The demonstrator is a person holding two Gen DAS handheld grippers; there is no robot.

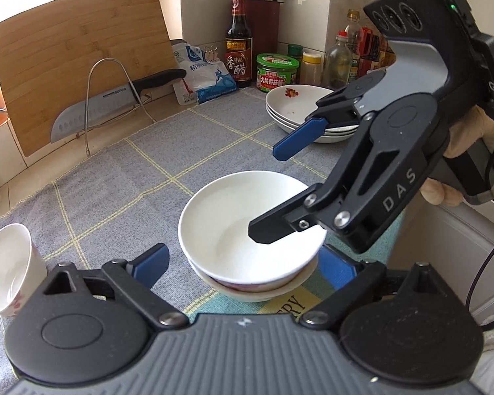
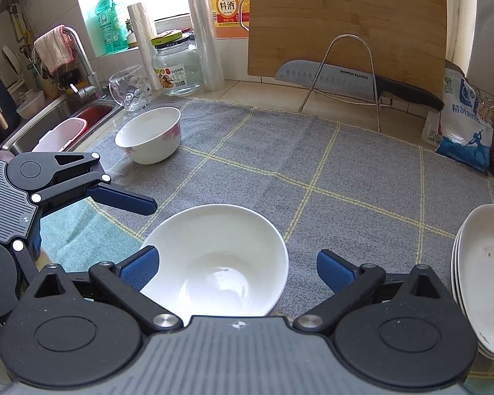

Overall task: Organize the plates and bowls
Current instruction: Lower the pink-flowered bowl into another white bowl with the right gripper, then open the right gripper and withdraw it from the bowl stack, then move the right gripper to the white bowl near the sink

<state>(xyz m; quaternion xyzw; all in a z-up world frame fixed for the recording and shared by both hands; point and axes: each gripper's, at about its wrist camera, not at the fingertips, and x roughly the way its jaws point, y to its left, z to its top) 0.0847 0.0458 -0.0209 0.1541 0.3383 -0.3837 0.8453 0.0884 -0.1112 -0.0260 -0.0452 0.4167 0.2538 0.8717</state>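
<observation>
Tongs gape wide on both sides: the left tongs [image 1: 243, 265] flank the stacked white bowls [image 1: 252, 227] without pressing, while the right tongs [image 2: 237, 268] straddle the top bowl's rim, holding nothing. Beyond them on the counter's grey cloth [image 2: 313, 171] stand a flowered bowl [image 2: 150, 138] and, right, stacked plates [image 2: 484, 276].

"SUPOR" is read on the knife blade [image 2: 326, 77], "DAS" on the right gripper [image 1: 270, 194], "料酒" on the orange jug [image 2: 229, 1] at upper centre.
</observation>
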